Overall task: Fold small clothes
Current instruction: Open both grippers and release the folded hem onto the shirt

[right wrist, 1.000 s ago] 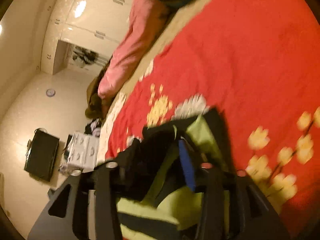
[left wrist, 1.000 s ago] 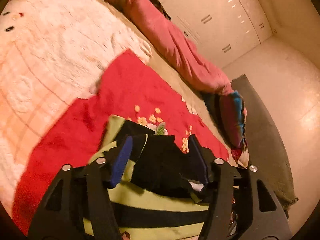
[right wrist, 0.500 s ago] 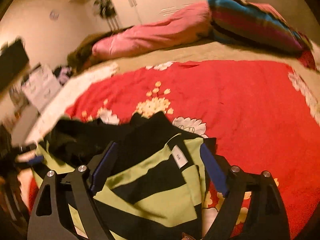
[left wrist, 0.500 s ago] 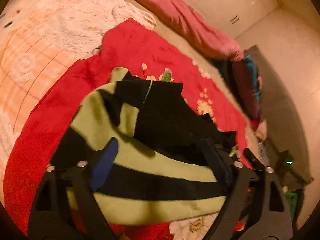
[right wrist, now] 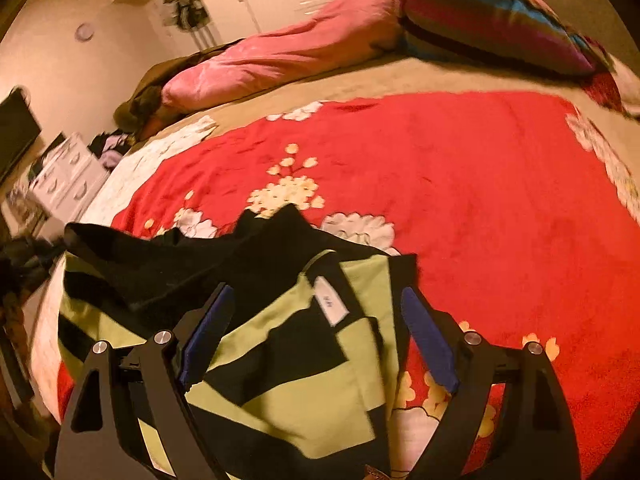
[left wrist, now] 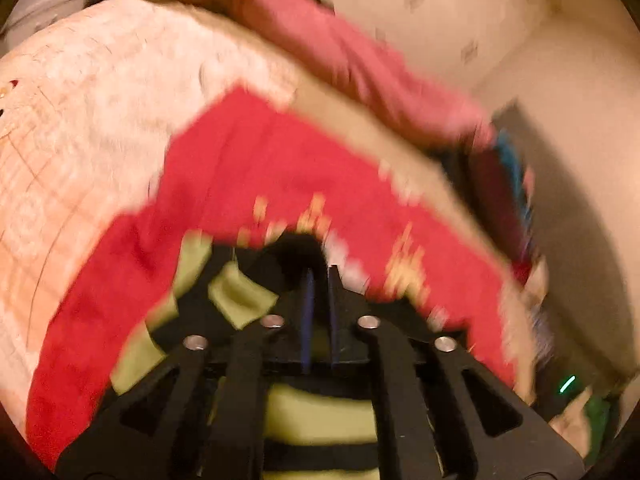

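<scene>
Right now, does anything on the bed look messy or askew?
Yes. The striped top lies rumpled on the red blanket, black part bunched over it and label showing. Not a neat fold.

My left gripper (left wrist: 319,276) is closing over the green-and-black striped garment (left wrist: 320,412). It lies on the red blanket (left wrist: 256,168). Everything is blurred.
</scene>
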Available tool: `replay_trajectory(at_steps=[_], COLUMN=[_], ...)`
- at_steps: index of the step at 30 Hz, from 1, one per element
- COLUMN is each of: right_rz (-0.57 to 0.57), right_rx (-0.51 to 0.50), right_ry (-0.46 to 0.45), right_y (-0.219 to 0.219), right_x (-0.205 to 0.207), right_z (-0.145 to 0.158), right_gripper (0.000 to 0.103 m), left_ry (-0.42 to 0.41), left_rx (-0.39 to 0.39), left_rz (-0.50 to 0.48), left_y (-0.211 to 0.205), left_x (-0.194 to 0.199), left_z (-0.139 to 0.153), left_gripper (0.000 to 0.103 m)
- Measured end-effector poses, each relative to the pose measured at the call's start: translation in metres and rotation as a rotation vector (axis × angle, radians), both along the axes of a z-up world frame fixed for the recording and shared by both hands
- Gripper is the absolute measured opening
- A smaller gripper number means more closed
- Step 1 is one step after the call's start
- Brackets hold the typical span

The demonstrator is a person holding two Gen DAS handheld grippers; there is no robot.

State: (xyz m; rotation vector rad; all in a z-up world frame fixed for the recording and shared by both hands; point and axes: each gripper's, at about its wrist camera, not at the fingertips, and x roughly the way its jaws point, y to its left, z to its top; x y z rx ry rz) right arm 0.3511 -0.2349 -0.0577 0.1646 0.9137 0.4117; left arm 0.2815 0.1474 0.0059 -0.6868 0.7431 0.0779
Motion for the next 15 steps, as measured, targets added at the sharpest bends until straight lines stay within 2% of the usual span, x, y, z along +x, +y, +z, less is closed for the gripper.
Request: replay_trajectory(at_steps=[1, 2, 5, 8, 11, 12, 14, 15], right_rz=[-0.005, -0.007, -0.002, 0.012, 0.036, 0.041, 0.057, 0.068], right_rx=[-0.004, -0.012, -0.043, -0.07, -0.142, -0.173, -0.226, -0.224], right_ry=[0.005, 0.004, -0.006, -0.018, -0.035, -0.039, -0.042, -0.041], right_y=[-0.001, -0.002, 0.001, 0.006, 0.016, 0.02, 0.025, 0.026], right_x=[0.001, 0.001, 0.002, 0.003, 0.002, 0.002, 0.002, 0.002], right_z=[-0.002, -0.002, -0.003, -0.005, -0.01, -0.012, -0.016, -0.017], right_gripper=[0.085, 0.085, 0.085, 0.085, 0.082, 0.079, 0.052, 0.042], left_ry=[-0.017, -0.014, -0.019, 0.019, 0.081, 0.098, 0.147, 0.166], left_rx=[0.017, 0.032, 0.041, 0.115, 0.201, 0.232, 0.32, 0.376], left_rz=[0.045, 0.073, 0.067, 0.049, 0.027, 0.02, -0.018, -0.042], left_y=[0.009, 0.014, 0.017, 0.017, 0.013, 0.012, 0.006, 0.004], left_x=[-0.001, -0.002, -0.009, -0.023, -0.028, -0.028, -0.025, -0.022], left_z=[0.007, 0.009, 0.009, 0.0, -0.013, -0.017, -0.026, -0.03], left_gripper=[0.047, 0.053, 0.054, 0.056, 0.059, 0.061, 0.063, 0.065])
